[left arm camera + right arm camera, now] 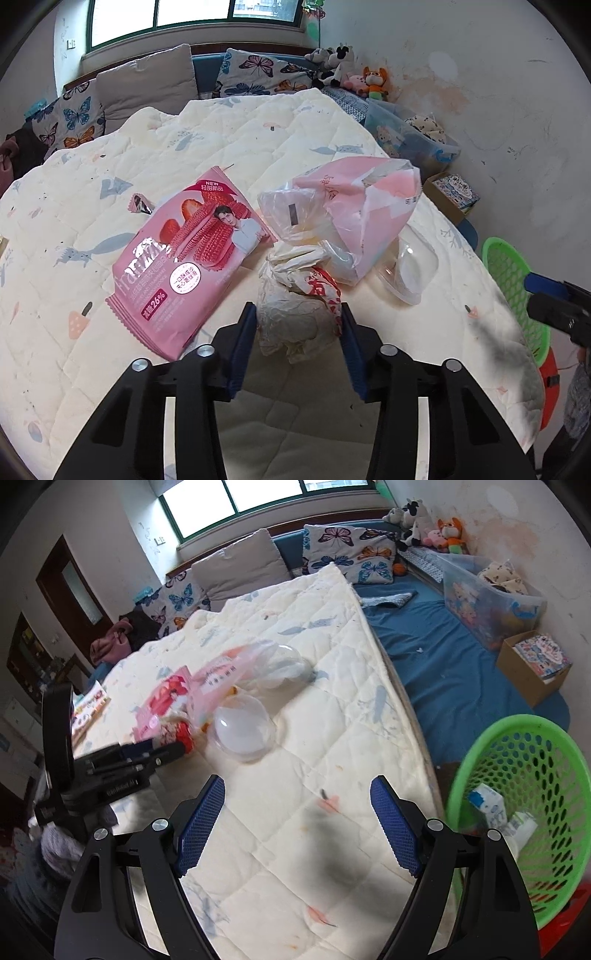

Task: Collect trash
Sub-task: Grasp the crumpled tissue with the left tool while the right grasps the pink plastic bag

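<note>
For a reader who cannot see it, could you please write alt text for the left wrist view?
The left tool closes its blue pads on a crumpled paper wrapper lying on a cream quilted bed cover. Beside it lie a pink snack bag, a pink and clear plastic bag and a clear plastic lid. A green basket stands at the right edge.

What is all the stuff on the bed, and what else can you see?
crumpled paper wrapper: one, white and red, on the quilt
snack packet: one, pink, left of the wrapper
plastic bag: one, pink and clear, behind the wrapper
dome lid: one, clear, right of the bag
quilt: one, cream, covering the bed
basket: one, green, beside the bed, cartons inside
left gripper: one, black and blue, closed on the wrapper
right gripper: one, black and blue, open above bare quilt
</note>
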`<control>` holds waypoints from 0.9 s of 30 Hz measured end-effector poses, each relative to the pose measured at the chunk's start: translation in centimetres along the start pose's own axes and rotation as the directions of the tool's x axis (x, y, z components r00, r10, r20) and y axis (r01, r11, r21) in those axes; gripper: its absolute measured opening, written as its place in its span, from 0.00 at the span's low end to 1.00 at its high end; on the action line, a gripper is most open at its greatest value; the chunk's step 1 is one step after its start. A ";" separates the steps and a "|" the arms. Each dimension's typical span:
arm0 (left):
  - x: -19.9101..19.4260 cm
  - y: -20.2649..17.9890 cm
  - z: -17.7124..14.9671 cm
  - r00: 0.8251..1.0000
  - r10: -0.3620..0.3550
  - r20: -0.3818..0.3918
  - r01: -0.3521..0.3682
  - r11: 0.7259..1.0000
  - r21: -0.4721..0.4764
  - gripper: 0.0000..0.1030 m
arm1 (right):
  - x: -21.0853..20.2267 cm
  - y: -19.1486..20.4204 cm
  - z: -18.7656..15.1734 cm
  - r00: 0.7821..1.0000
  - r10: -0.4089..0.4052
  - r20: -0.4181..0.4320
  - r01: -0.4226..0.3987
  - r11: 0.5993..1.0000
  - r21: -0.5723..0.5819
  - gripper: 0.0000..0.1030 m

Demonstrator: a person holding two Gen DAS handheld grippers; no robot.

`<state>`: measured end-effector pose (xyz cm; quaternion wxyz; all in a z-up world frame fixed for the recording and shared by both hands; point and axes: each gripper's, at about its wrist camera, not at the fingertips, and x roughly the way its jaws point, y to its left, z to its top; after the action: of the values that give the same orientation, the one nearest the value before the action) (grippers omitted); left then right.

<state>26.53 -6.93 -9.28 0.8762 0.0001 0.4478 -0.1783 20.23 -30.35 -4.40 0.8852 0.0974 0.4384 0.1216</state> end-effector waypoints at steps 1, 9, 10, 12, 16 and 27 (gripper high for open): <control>-0.3 0.0 0.0 1.000 -0.005 0.003 0.005 1.000 -0.003 0.40 | 0.1 0.2 0.3 1.000 0.012 -0.002 -0.012 1.000 0.005 0.79; -3.3 0.1 -1.2 0.999 -0.020 0.032 0.021 1.000 -0.005 0.39 | 1.5 2.9 3.4 0.995 0.097 -0.014 -0.096 0.995 0.031 0.79; -3.8 0.2 -1.4 0.999 -0.021 0.038 0.022 1.000 -0.007 0.39 | 1.7 3.3 3.8 0.994 0.106 -0.016 -0.105 0.994 0.039 0.79; -4.5 0.4 -1.8 0.999 -0.023 0.043 0.023 1.000 -0.013 0.39 | 2.2 3.9 4.7 0.992 0.125 -0.020 -0.124 0.991 0.051 0.79; -6.3 1.2 -2.6 0.998 -0.031 0.063 0.033 0.999 -0.029 0.39 | 4.1 5.1 6.5 0.990 0.139 -0.036 -0.136 0.987 0.085 0.78; -9.0 2.9 -4.0 0.993 -0.040 0.111 0.046 0.998 -0.045 0.39 | 8.9 6.2 9.1 0.986 0.141 -0.094 -0.120 0.972 0.204 0.77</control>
<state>19.49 -0.79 -5.12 0.8953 -0.0403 0.4028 -0.1861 31.90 -22.38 -3.98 0.8363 0.2069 0.4879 0.1403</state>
